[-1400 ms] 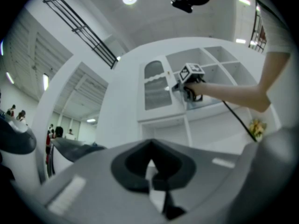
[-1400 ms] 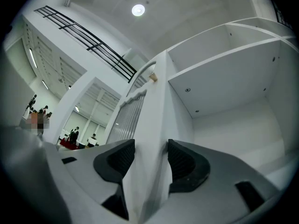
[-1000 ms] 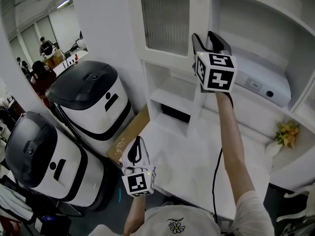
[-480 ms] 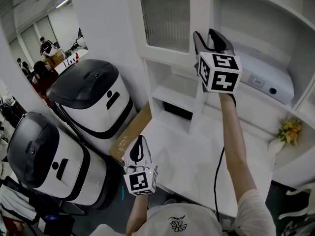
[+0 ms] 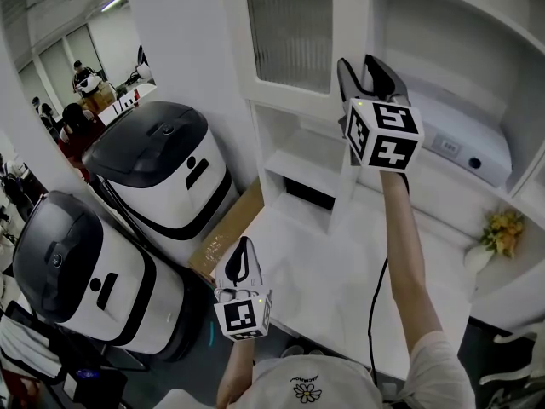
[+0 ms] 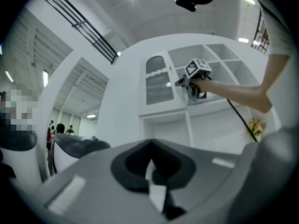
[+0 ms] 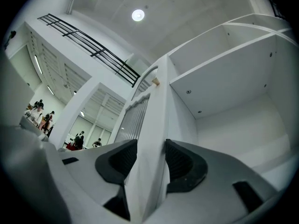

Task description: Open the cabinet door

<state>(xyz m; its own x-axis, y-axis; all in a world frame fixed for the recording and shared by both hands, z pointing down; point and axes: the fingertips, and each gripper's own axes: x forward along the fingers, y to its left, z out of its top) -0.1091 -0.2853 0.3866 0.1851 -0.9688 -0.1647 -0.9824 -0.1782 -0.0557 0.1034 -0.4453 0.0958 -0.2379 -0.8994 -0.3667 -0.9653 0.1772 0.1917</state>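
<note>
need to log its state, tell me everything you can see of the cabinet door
The cabinet door is white, tall and narrow: a painted frame around a ribbed, frosted-looking pane with wavy trim along the pane's top. A small tan knob sits near its free edge. It hangs upright at the cabinet's upper left, above open shelves. The right gripper clamps the free right edge, one jaw in front and one behind, so the door looks slightly ajar. Nothing else touches it.
</note>
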